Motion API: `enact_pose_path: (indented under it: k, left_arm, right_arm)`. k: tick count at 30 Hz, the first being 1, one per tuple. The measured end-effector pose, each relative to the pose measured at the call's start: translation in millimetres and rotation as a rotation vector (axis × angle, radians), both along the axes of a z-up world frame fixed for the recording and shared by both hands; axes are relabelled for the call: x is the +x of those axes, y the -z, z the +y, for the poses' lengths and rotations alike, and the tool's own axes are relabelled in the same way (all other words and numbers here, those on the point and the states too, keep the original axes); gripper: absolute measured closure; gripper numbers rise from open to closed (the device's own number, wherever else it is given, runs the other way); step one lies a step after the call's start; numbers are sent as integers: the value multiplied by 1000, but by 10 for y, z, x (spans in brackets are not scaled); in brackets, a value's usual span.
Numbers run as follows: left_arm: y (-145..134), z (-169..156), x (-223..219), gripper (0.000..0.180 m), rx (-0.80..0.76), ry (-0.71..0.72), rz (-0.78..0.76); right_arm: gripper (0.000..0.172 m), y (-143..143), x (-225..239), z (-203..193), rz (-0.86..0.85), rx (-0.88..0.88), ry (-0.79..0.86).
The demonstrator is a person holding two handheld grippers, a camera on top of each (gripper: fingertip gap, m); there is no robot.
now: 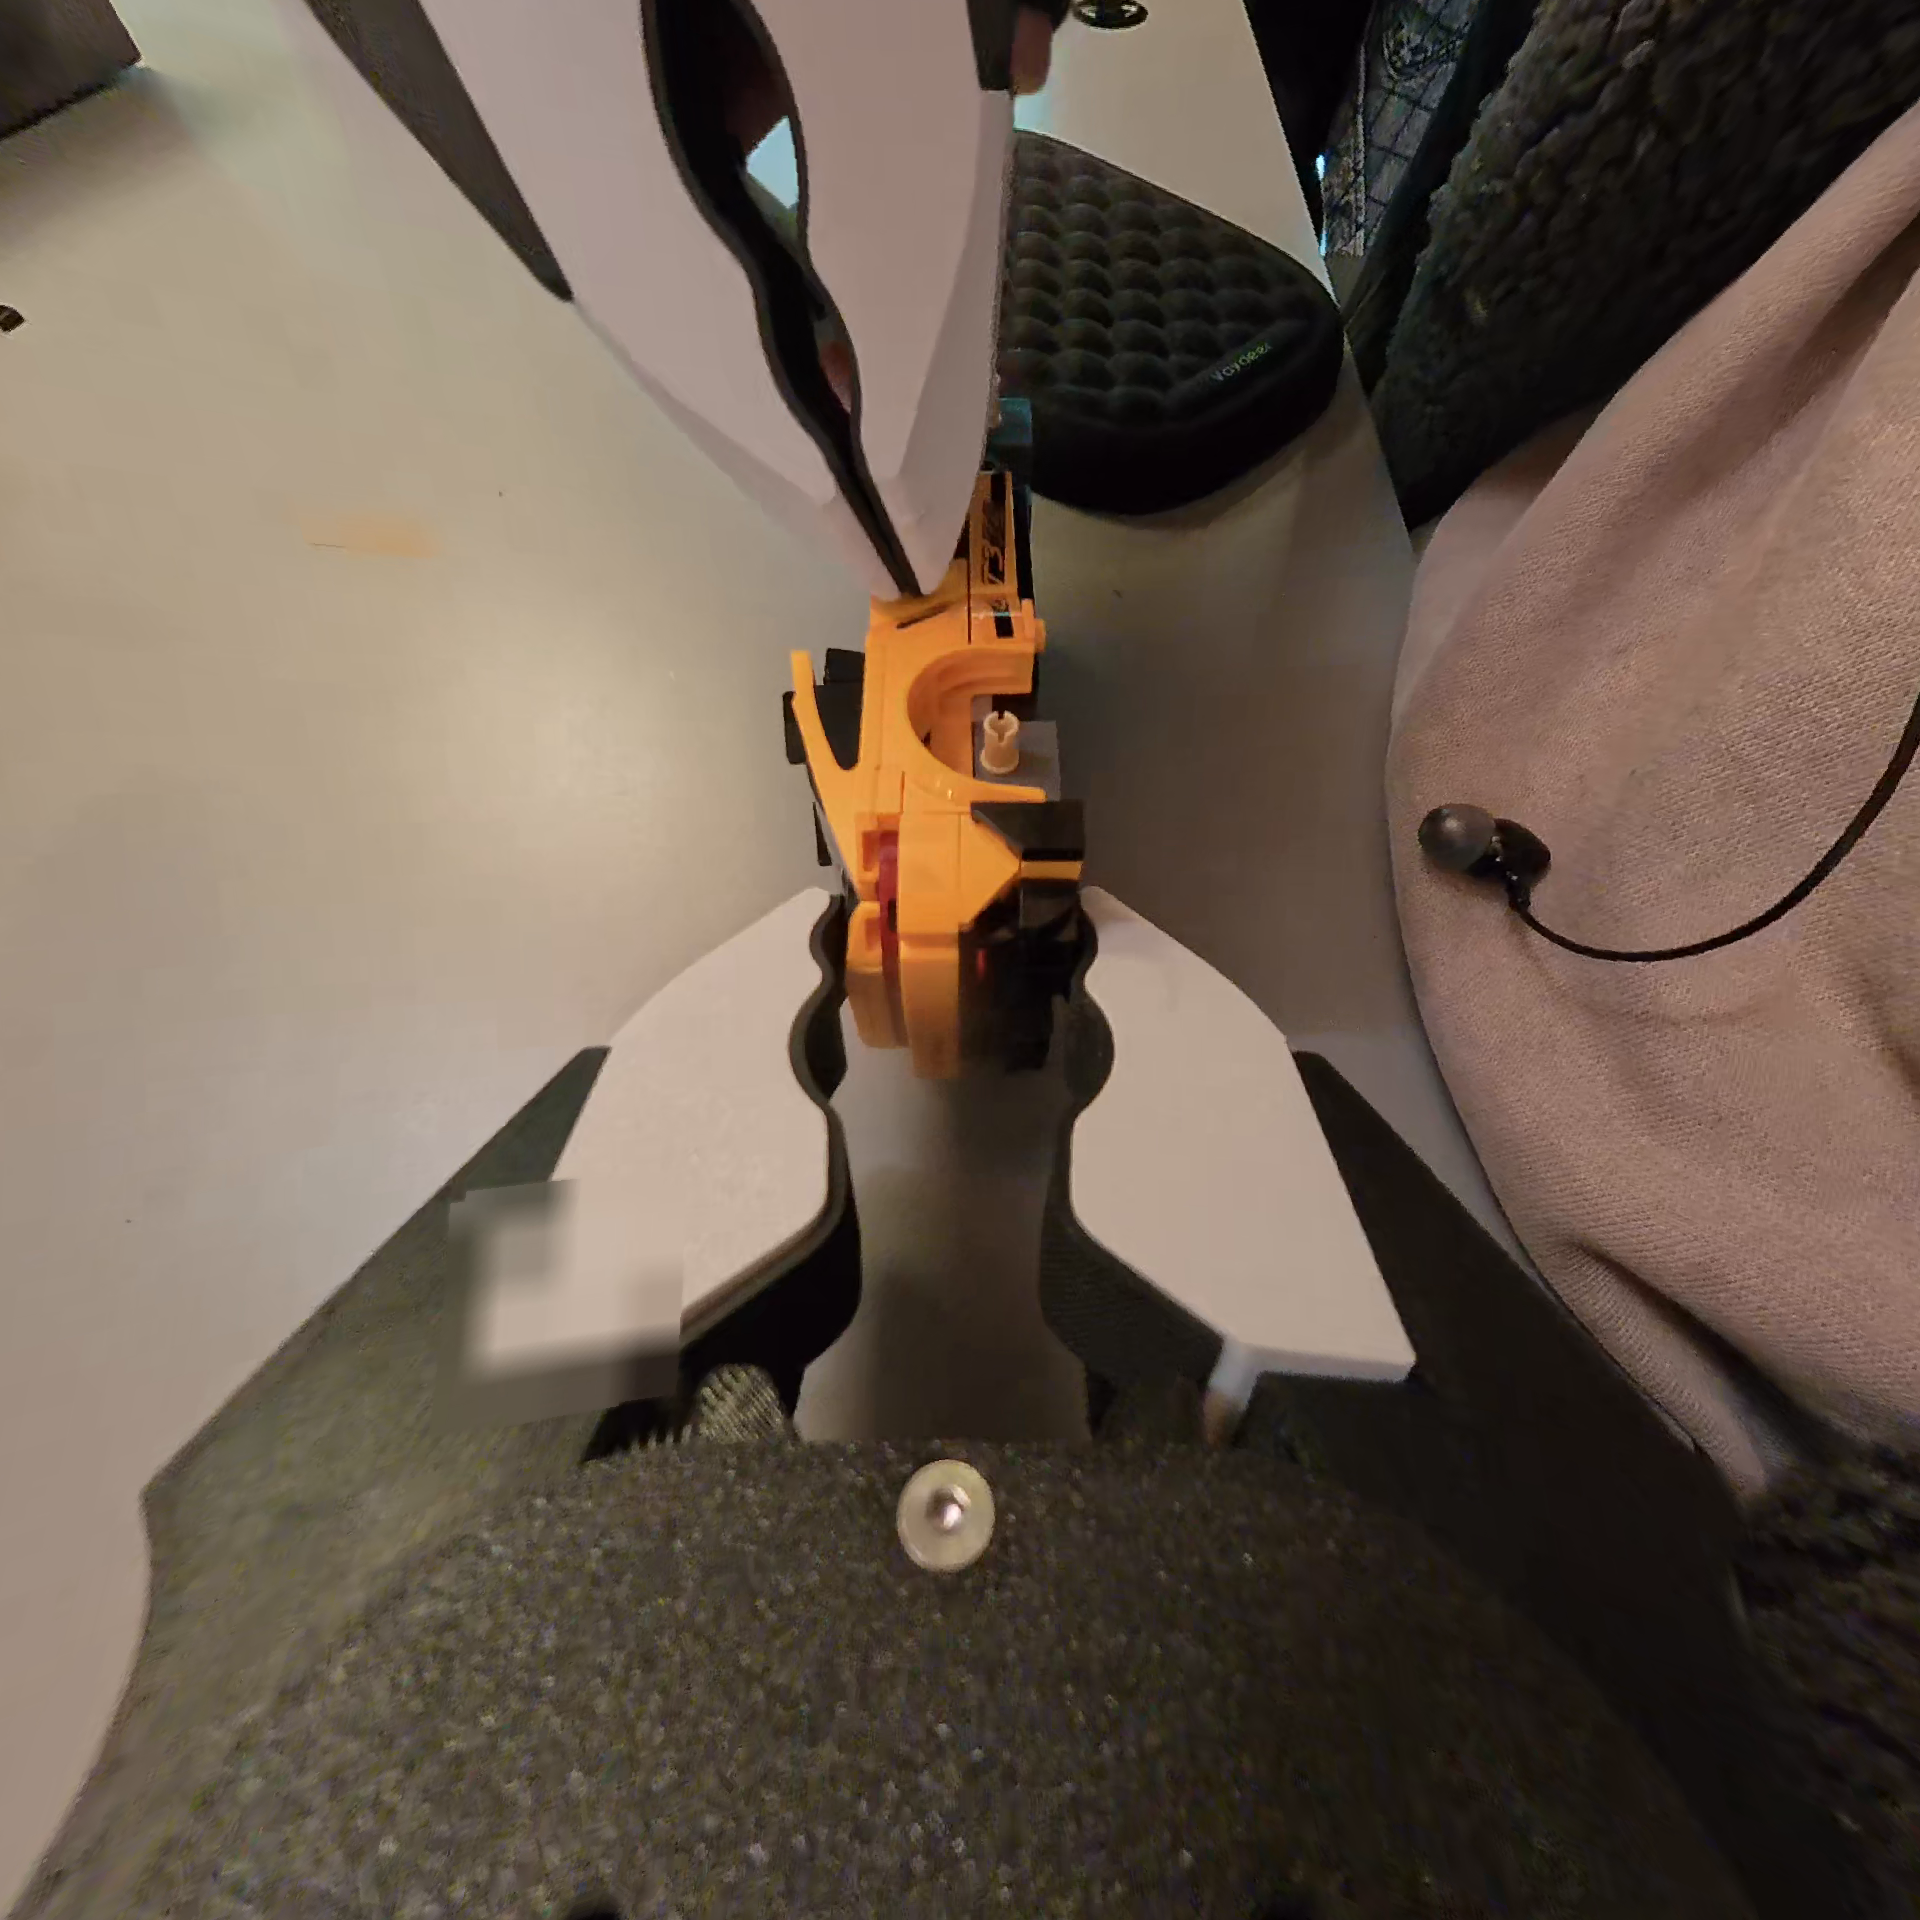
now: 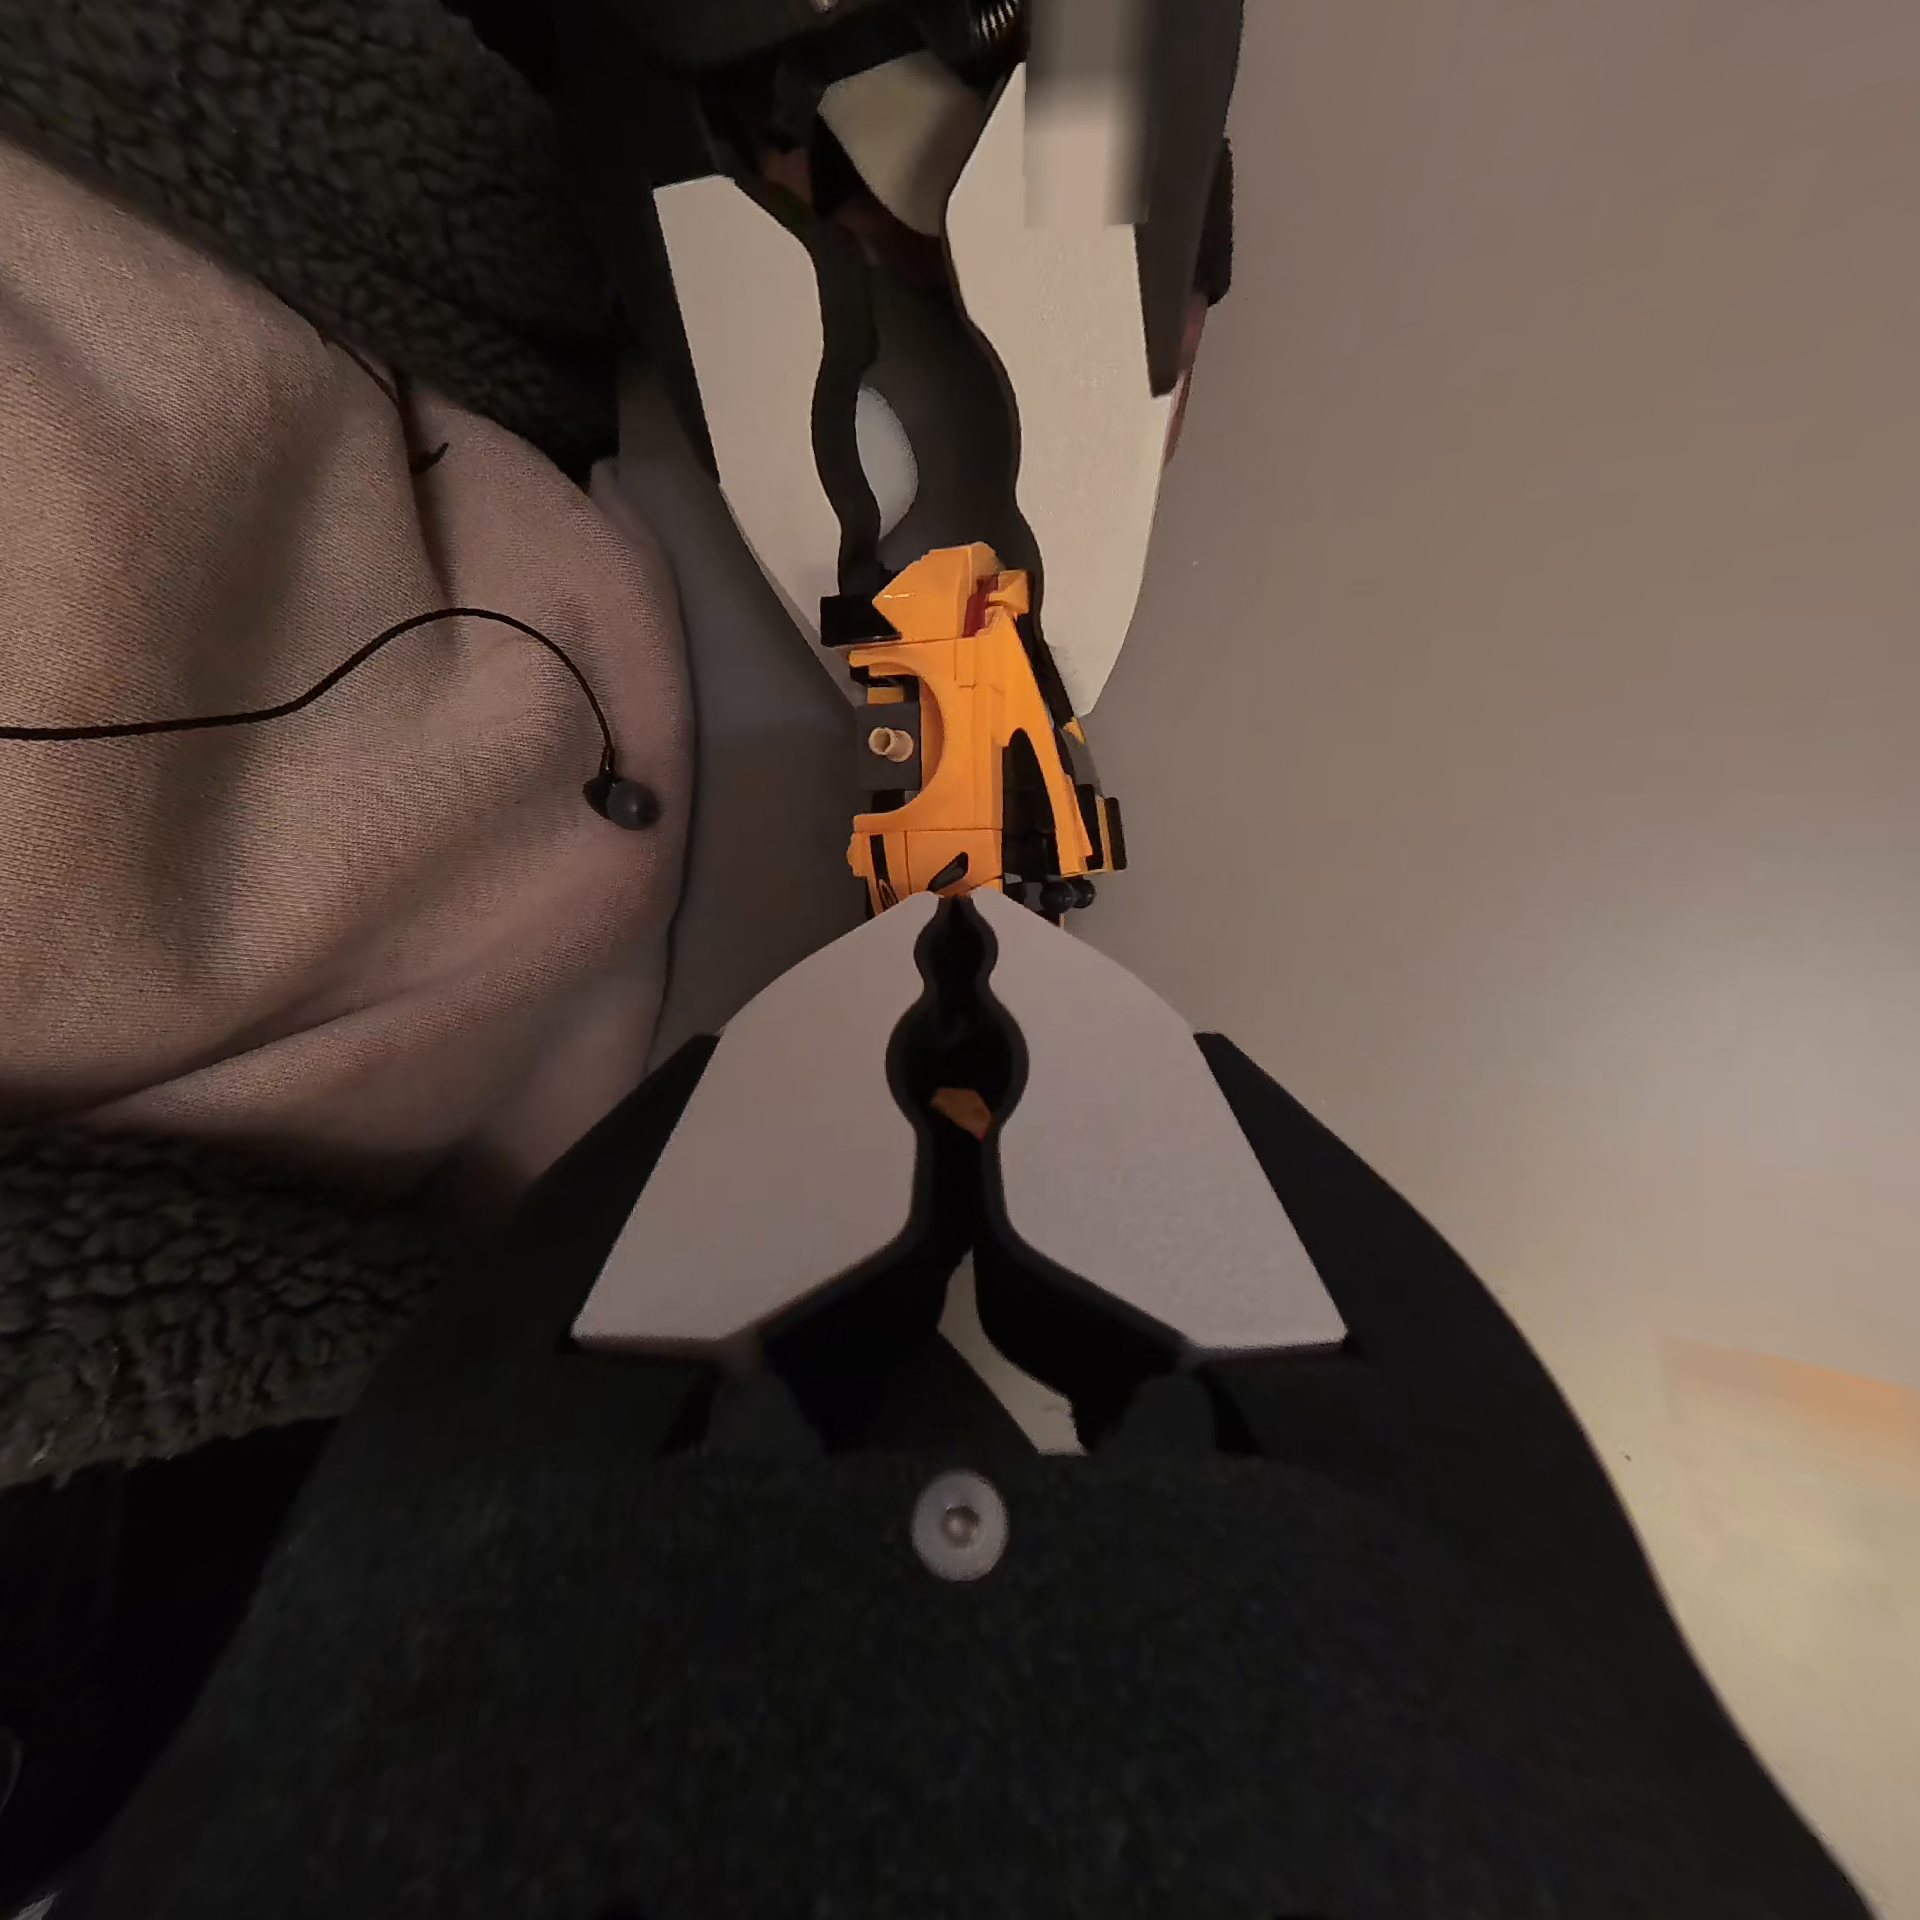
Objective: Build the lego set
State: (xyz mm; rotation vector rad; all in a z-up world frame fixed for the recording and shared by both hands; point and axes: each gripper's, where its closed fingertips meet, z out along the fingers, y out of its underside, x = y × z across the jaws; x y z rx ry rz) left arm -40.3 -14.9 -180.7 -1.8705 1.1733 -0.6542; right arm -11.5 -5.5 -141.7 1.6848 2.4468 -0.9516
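A small orange and black brick-built toy car body (image 1: 940,831) hangs above the pale desk (image 1: 312,779), spanned between the two tools. The left hand-held gripper (image 1: 951,997) has its jaws partly spread and clamps one end of the model, pads against its sides. The right hand-held gripper (image 2: 954,906) has its tips pinched together at the other end, seemingly on a thin edge there. The toy looks light and rigid, with smooth, slippery plastic faces; being snapped together from pieces, it may come apart under twisting, so broad flat flanks are safer to squeeze than the wheel arch or the bare tan axle pin (image 1: 995,740). A dark quilted pad (image 1: 1153,343) lies on the desk, and a person's pinkish garment (image 1: 1662,727) with an earbud (image 1: 1475,847) is close beside
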Motion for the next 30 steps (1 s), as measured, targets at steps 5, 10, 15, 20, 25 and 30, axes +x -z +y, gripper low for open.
enact_pose_path:
  k: [5, 10, 15, 20, 25, 30]
  left_arm:
    - [-8, -4, -7, 142, 4, 1, 4]
    - [-13, -22, -4, 142, 11, 3, 8]
    - [-12, -59, -26, 142, 15, -15, 7]
    - [-33, 34, -99, 142, 5, -100, -5]
    - [-20, 93, -163, 142, 5, -152, -25]
    - [-71, 89, -158, 135, 16, -135, -79]
  right_arm:
    - [172, 3, -9, 6, -82, -36, 32]
    - [172, -7, -58, -15, -60, -15, 61]
    - [172, -360, -150, 123, 193, -83, 140]
    - [172, -247, 38, 1313, 327, 280, 445]
    - [139, 385, 236, 1648, 179, 268, 570]
    - [135, 526, 152, 1808, 175, 321, 560]
